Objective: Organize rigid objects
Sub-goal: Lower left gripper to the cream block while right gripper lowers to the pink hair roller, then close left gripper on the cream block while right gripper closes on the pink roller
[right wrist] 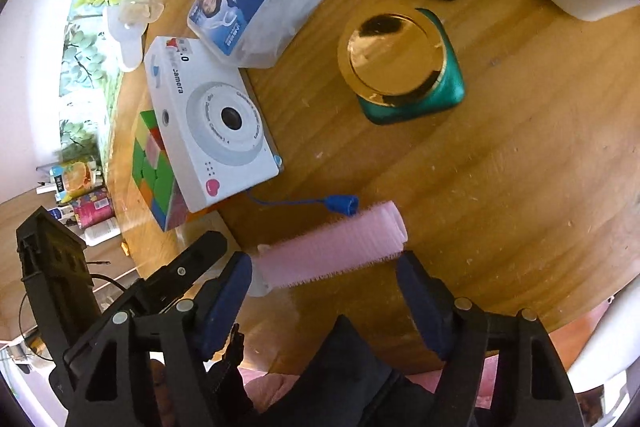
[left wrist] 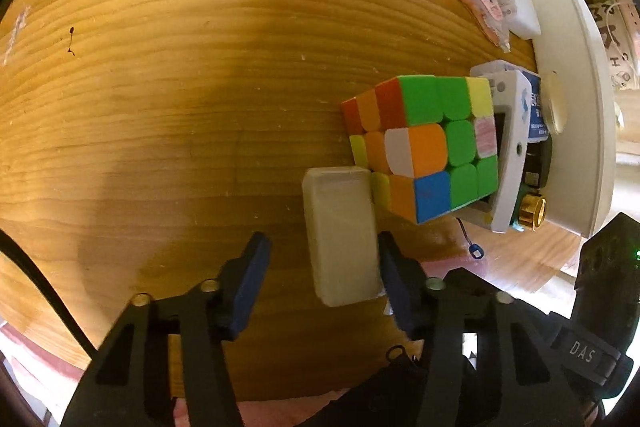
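- Left gripper: fingers apart around a translucent white block near the tabletop edge; right pad touches it, left pad stands clear.
- Right gripper: fingers open astride a pink hair roller; contact unclear.
- Puzzle cube touches the block, half hiding the white toy camera.
- Gold-lidded green jar stands apart; other gripper's body cut off.

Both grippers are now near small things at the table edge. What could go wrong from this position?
1. The left gripper has the white box off-centre, against one finger only; closing may push it sideways into the puzzle cube, which touches it.
2. The right gripper straddles the pink hair roller lengthwise; round and light, it may roll or slip out.
3. The blue strap of the toy camera lies against the roller and might be caught.
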{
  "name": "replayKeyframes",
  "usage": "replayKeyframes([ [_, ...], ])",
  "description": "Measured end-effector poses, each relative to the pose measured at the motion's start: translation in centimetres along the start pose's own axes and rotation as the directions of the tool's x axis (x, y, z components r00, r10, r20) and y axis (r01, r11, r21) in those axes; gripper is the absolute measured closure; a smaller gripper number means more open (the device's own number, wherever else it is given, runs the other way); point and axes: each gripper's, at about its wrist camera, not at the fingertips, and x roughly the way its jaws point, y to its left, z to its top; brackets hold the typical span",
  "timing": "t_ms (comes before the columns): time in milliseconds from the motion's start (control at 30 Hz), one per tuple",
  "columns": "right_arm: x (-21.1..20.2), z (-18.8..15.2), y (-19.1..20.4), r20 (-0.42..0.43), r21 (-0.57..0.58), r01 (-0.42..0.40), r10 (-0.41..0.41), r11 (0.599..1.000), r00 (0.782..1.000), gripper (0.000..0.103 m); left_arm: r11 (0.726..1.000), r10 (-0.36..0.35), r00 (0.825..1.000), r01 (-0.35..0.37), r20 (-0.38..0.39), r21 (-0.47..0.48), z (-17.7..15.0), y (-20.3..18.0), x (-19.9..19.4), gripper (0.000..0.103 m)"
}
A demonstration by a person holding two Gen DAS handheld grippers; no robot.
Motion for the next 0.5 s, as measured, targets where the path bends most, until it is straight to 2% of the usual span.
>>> replayKeyframes([
  [200, 0.1, 0.4, 1.1, 0.010, -0.015, 0.040, -0.040, 0.999, 0.999, 0.034, 1.000, -0.028, 0.999, 0.028, -0.021, -0.004, 1.0, 1.1, 0.2, 0.072],
  [233, 0.0, 0.5, 1.1, 0.015, -0.014, 0.045, -0.045, 0.999, 0.999, 0.037, 1.000, -0.026, 0.999, 0.026, -0.021, -0.004, 1.6, 1.4, 0.9, 0.072],
  [267, 0.0, 0.5, 1.1, 0.021, -0.012, 0.051, -0.050, 0.999, 0.999, 0.048, 1.000, -0.030, 0.999, 0.030, -0.022, -0.006, 1.6, 1.6, 0.9, 0.072],
  [300, -0.1, 0.7, 0.9, 0.024, 0.001, 0.033, -0.033, 0.999, 0.999, 0.054, 0.999, -0.035, 0.999, 0.034, -0.022, -0.010, 1.6, 1.7, 0.9, 0.072],
  [500, -0.1, 0.6, -0.9, 0.020, 0.060, -0.063, 0.062, 0.996, 0.998, 0.065, 0.999, -0.043, 0.999, 0.042, -0.012, -0.026, 1.6, 2.4, 0.4, 0.074],
])
